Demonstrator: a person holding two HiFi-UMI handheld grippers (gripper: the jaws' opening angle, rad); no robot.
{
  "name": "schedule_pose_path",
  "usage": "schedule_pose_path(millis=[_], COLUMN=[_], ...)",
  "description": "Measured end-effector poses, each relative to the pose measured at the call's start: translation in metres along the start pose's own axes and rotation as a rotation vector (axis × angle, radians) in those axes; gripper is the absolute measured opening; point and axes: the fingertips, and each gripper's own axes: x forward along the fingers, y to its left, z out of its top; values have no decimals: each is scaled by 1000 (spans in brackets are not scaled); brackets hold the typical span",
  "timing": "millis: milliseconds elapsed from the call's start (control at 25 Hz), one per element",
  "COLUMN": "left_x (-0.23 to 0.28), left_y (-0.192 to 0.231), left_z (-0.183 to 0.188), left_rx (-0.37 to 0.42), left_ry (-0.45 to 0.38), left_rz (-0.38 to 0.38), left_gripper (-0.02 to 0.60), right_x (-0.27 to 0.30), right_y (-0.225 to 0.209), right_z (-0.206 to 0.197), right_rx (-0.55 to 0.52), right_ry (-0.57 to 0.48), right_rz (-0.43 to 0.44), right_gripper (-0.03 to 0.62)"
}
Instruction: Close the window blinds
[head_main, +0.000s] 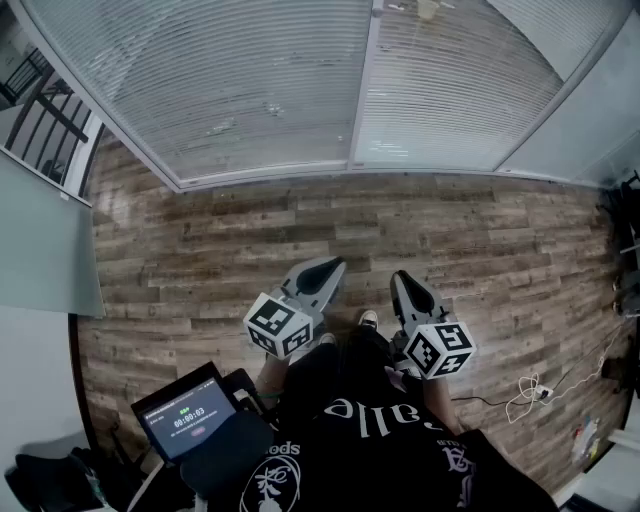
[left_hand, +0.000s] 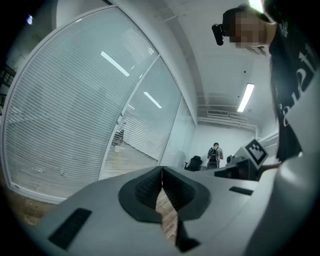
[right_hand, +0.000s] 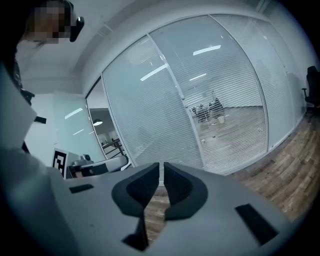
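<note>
Though blinds (head_main: 250, 90) run off-frame, tilt unclear

Grey-brown wood-plank floor (head_main: 300, 230) underfoot, with a tangled white cable and plug (head_main: 528, 392) near its right edge. Near the floor's lower left corner, a black flat screen (head_main: 192, 420) with a lit timer display. Far off, a dark-clothed standing person (left_hand: 215, 154) near a black office chair (left_hand: 194, 163).

White horizontal-slat blinds (head_main: 250, 90) hang fully lowered across the window (head_main: 360, 80).
</note>
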Motion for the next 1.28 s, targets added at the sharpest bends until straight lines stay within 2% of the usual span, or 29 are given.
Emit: schedule_pose_path(millis=[200,360,520,680,840,960,1280], left_x=[8,46,94,134,221,276,339], left_y=[20,48,84,108,136,153,187], left_z=[3,2,14,42,81,97,109], left_rx=[33,21,22,50,62,72,67], left_ry=[6,24,33,-5,-34,-34,8], left_rz=[-14,15,50,80,87,86,101], left_gripper=[5,5,5,5,5,6,5], right_x=[17,62,118,148,197,230,291], right_y=[-5,-41,-76,-98,-165,-209,-261], right_z=[3,18,50,91,153,187,215], right_rx=[5,22,30,-4,-8,-10,28], right_ry=[-37,-8,-4,-33,-60,-72,-39], right_rz=[-16,15,63,106,121,125,137], right_gripper=[37,37,37,37,37,37,37])
